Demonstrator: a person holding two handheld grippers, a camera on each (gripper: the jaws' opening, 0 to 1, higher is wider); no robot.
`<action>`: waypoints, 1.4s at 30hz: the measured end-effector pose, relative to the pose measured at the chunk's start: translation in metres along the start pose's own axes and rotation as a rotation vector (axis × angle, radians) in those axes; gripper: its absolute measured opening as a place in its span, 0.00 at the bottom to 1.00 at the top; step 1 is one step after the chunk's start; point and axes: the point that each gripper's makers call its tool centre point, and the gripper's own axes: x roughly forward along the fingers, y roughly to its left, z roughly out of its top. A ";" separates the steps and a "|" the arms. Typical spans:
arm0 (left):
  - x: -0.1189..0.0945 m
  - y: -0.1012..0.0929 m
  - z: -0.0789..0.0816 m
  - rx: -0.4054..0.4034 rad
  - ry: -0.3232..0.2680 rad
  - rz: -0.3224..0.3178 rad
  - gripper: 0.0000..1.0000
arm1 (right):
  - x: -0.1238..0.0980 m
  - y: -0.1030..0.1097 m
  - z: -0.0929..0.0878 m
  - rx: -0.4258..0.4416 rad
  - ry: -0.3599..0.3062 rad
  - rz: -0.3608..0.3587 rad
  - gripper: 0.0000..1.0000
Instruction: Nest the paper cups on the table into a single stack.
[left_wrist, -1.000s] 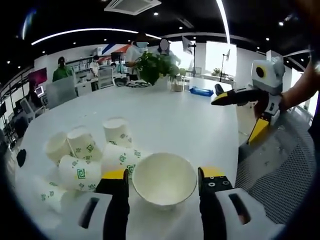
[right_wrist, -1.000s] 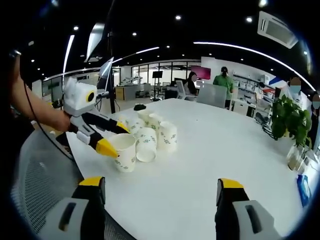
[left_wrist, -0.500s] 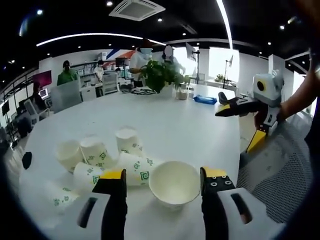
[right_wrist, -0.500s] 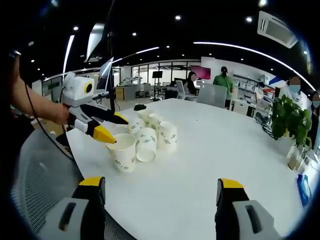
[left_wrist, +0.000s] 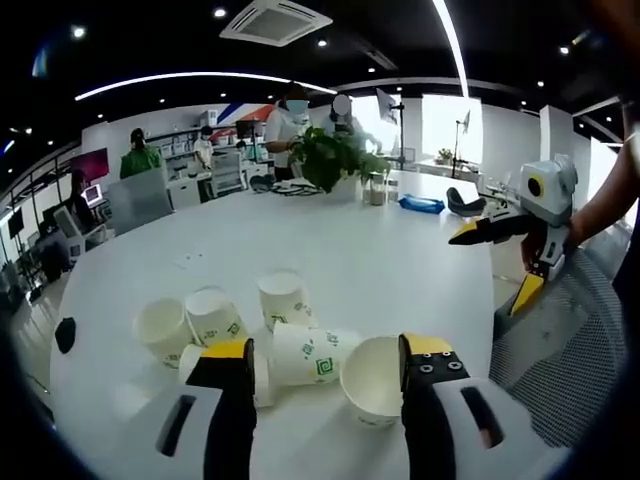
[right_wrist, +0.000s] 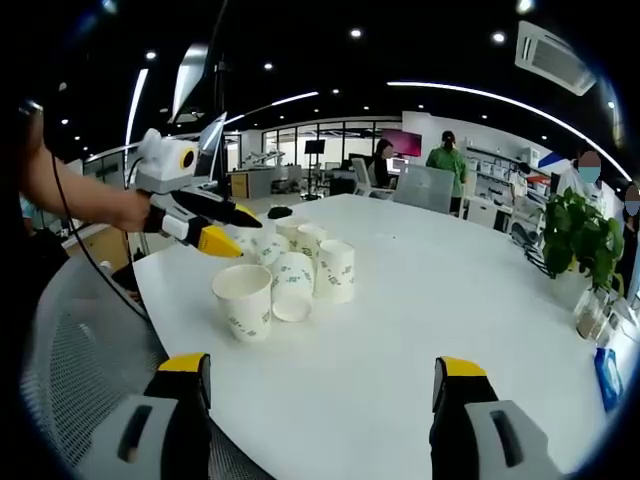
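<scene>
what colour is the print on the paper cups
Green, on white cups; clearest in the left gripper view.

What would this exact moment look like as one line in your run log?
left gripper: open, above cups | right gripper: open, empty | nearest cup: upright on table | stack: not started

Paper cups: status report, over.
Both tools open, empty. Left tool above the paper cups; right tool clear. Cups loose, one on its side, unstacked. Nothing blocking.
</scene>
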 end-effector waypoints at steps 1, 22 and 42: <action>0.001 0.001 0.000 0.000 0.004 -0.001 0.56 | 0.000 0.000 0.000 -0.001 0.002 -0.001 0.93; 0.031 0.036 -0.007 -0.202 0.062 -0.091 0.33 | -0.001 -0.002 0.000 0.009 0.005 -0.017 0.92; 0.054 0.029 -0.013 -0.349 0.154 -0.260 0.17 | -0.001 -0.001 0.000 0.024 0.014 -0.016 0.92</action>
